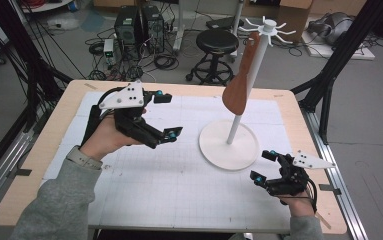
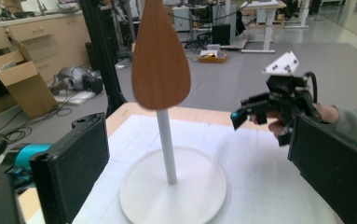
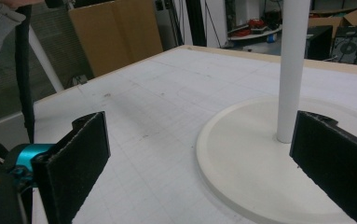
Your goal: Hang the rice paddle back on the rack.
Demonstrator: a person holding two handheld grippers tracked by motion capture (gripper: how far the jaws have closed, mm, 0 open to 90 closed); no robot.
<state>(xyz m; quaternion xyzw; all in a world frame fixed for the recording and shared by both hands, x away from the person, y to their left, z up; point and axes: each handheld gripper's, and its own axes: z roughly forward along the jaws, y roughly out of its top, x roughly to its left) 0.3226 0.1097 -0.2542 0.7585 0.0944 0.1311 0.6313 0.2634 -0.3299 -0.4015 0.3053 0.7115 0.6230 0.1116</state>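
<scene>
While seen from above, a light wooden table [image 1: 39,165] topped with a white gridded mat [image 1: 179,185], filling most of the high view. Standing right of centre on the mat, a white rack [image 1: 229,145] made of a round flat base, an upright pole and a ring of short hooks at the top. Hanging from one of those hooks, a brown wooden spatula [image 1: 242,80], blade down, close against the pole and clear of the base. Reaching in from the lower left, a grey sleeve and a hand holding the left gripper [image 1: 168,116], raised over the mat to the left of the rack, jaws spread wide with nothing between them, pointing toward the rack. Framed between those jaws in the left gripper view, the spatula blade [image 2: 160,56] and the pole, farther off and untouched. Near the table's lower right corner, the right gripper [image 1: 263,166], just beside the base rim, jaws likewise parted and empty, aimed at the foot of the pole.
</scene>
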